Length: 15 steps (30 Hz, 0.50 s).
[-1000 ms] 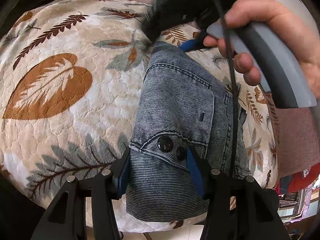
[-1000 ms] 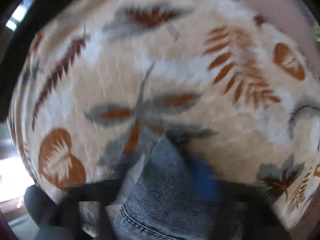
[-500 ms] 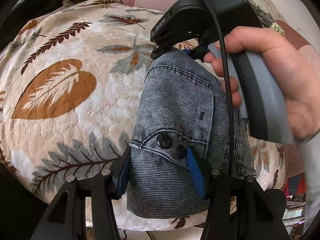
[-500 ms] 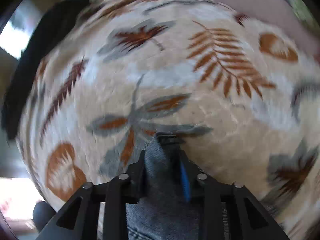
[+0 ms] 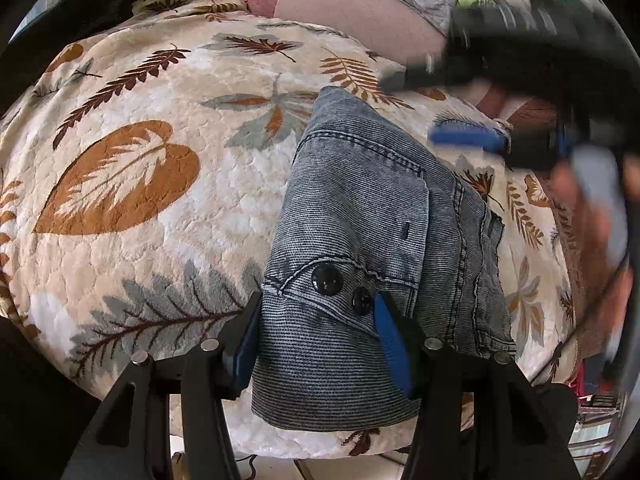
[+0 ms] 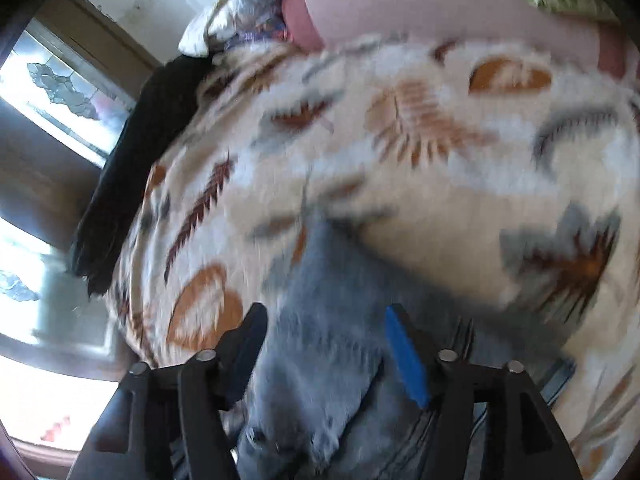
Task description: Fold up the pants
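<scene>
The grey-blue denim pants (image 5: 360, 224) lie folded into a narrow stack on the leaf-patterned blanket (image 5: 132, 184), waistband with two black buttons nearest the left wrist camera. My left gripper (image 5: 316, 320) is open, its blue pads on either side of the waistband end. My right gripper (image 6: 324, 328) is open and empty, above the far end of the pants (image 6: 328, 360); that view is blurred. In the left wrist view the right gripper (image 5: 468, 138) appears blurred at the upper right, lifted off the cloth, held by a hand.
A dark garment (image 6: 132, 168) lies at the blanket's far left edge. Pink and grey bedding (image 5: 360, 12) is piled behind the blanket. A window (image 6: 48, 92) is at the left. The bed's near edge (image 5: 320, 444) is just below the pants.
My right gripper has opened, let go of the far end of the pants and drawn back to the right and up. The left gripper has stayed put.
</scene>
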Available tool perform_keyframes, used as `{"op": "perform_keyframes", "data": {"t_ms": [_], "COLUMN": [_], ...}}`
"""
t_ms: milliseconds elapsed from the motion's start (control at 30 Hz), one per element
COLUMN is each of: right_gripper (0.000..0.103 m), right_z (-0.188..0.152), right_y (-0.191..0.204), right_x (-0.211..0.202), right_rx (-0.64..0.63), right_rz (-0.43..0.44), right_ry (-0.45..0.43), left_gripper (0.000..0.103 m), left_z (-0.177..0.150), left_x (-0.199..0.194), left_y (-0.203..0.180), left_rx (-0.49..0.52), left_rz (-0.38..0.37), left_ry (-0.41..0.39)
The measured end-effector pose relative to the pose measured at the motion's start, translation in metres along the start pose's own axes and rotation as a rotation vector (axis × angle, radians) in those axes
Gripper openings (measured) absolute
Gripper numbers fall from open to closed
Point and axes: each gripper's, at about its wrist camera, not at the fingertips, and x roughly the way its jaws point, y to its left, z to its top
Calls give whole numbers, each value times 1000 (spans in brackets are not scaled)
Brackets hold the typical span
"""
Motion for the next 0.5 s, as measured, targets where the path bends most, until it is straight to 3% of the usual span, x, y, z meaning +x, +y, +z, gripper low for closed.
{"op": "perform_keyframes", "data": {"t_ms": [67,133,333,433,500], "right_gripper": [68,68,71,72,72], "right_z": [-8,-10,-21,-48,-73], "right_y": [-15,-30,-17,-33,-45], "right_x": [26,37,-18,-43,-51], "right_rx": [12,61,49,113,156], "right_rz": [-50,-6,55,78,142], "right_ry": [62,51,-87,-115,-103], "left_gripper": [57,57,61,62,62], "left_z": [0,-1,2,0,-1], "left_x": [0,-2,-5,-7,-7], "left_y": [-2,-6,1,1,0], "left_rx": [-1,19,-9,8,11], "left_rz": [4,16,-10,-5,-1], "left_ry": [-1,-6,6,2,0]}}
